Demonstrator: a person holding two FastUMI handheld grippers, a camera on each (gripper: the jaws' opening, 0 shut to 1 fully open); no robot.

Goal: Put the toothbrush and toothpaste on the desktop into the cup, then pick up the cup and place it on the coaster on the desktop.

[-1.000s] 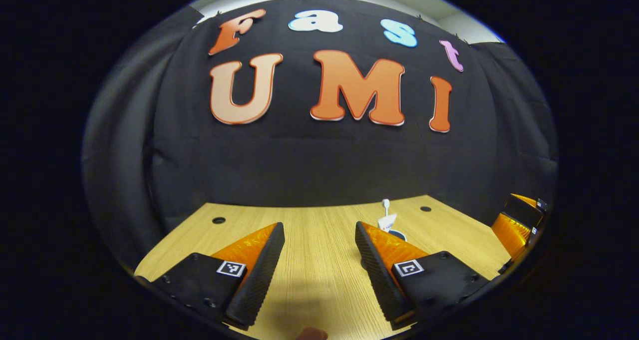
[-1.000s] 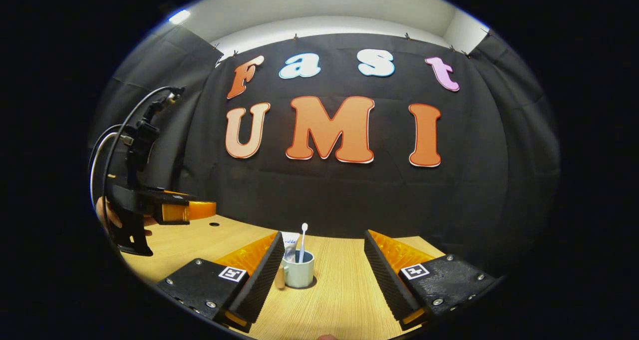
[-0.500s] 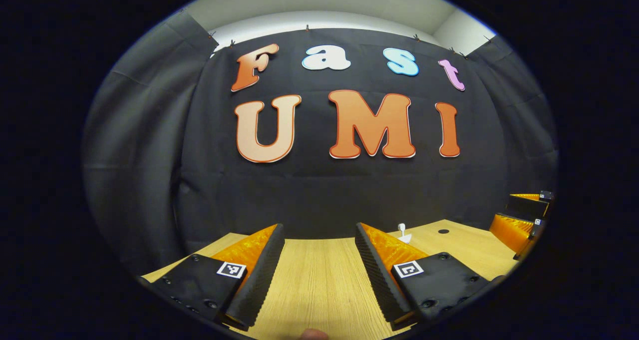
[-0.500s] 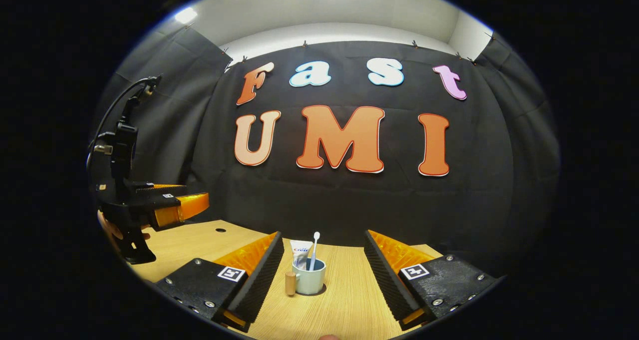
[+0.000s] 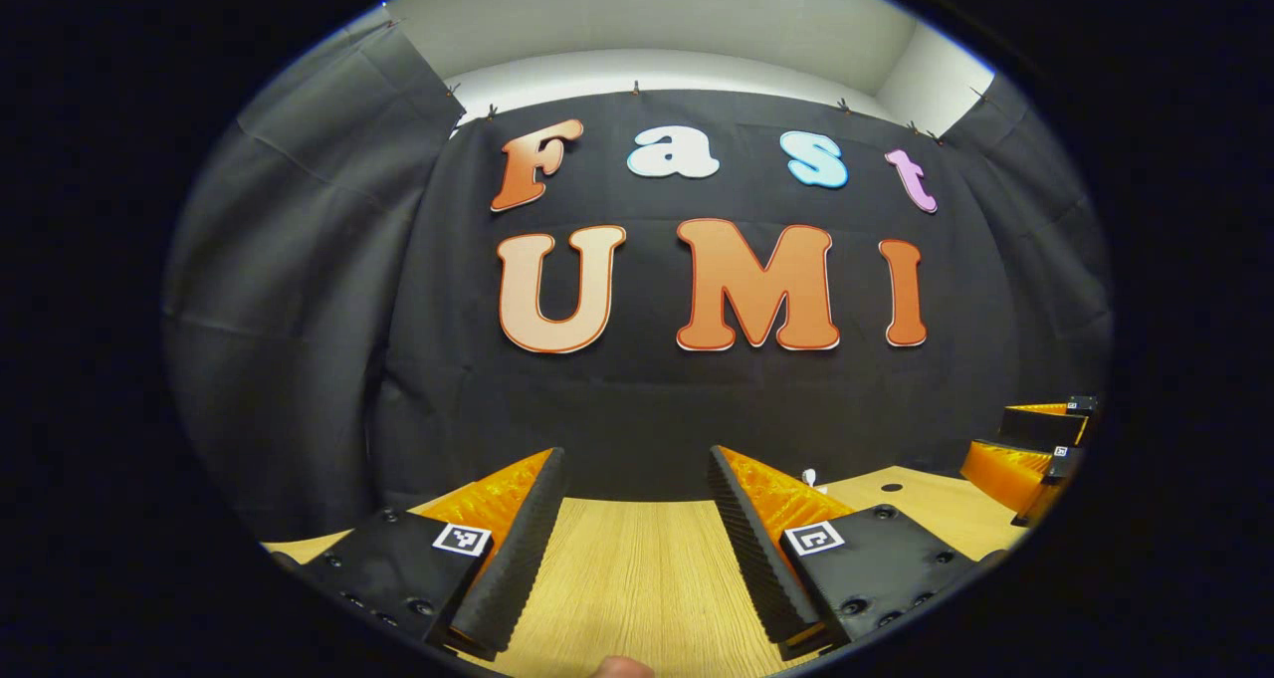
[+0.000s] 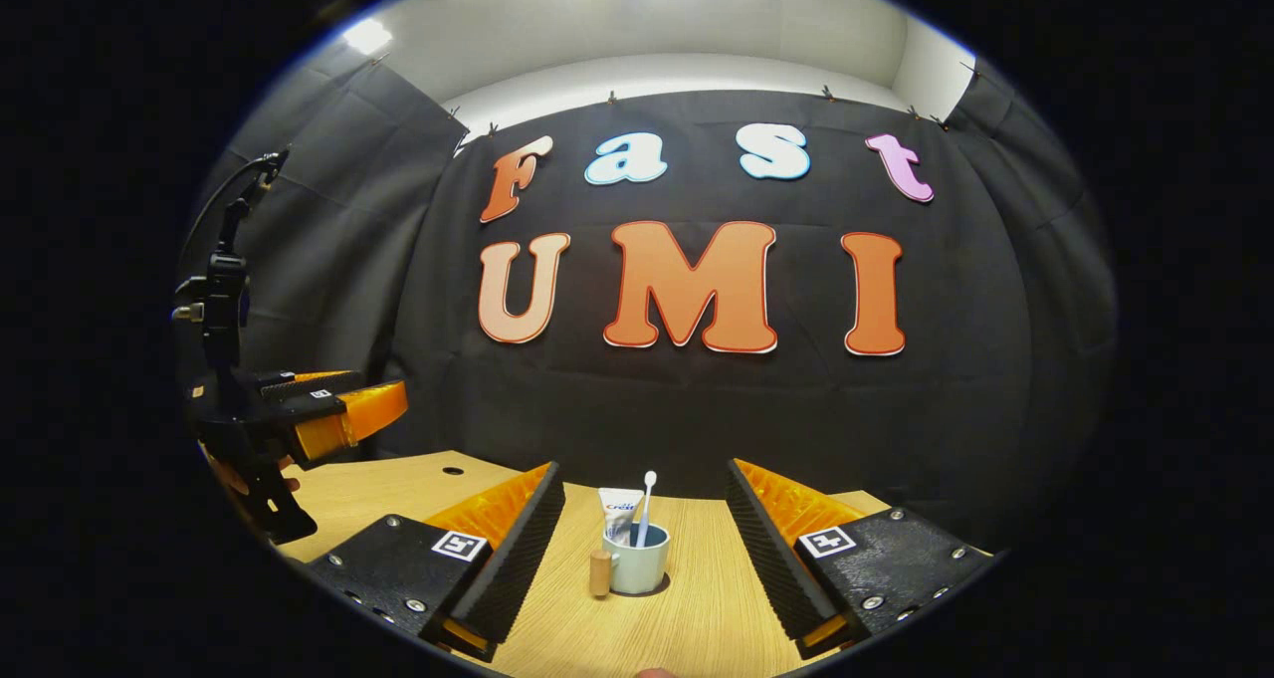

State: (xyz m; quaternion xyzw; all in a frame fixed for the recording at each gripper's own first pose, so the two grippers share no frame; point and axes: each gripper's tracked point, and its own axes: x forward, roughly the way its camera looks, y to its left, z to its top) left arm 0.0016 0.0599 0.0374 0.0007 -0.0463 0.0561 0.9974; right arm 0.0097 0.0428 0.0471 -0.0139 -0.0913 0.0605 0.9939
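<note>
Right gripper view shows the cup (image 6: pixel 638 566) standing upright on the wooden desktop (image 6: pixel 697 618), on a dark disc that reads as the coaster (image 6: pixel 652 588) (just a sliver of it peeks out at the base). The toothbrush (image 6: pixel 645 507) and toothpaste (image 6: pixel 619 515) both stand inside the cup, leaning on its rim, which keeps them from tipping. The cup's wooden handle (image 6: pixel 599 571) points toward the camera's left. Judging from this layout, the task looks finished, with the hands clear of the cup.

The right gripper (image 6: pixel 645 549) has its jaws spread wide with nothing between them; the cup sits farther off, framed by the gap but touched by neither finger. The left gripper (image 6: pixel 383 406) appears off to the side in that view, raised above the desktop, held by a hand (image 6: pixel 234 474). In the left gripper view its own jaws (image 5: pixel 637 529) are likewise parted and empty, over bare wood.

There is open desktop on every side of the cup, and the far edge against the black cloth lies well behind it. In the left gripper view just the toothbrush tip (image 5: pixel 809 477) shows past one finger, with the other gripper (image 5: pixel 1025 449) near the desktop's right edge
</note>
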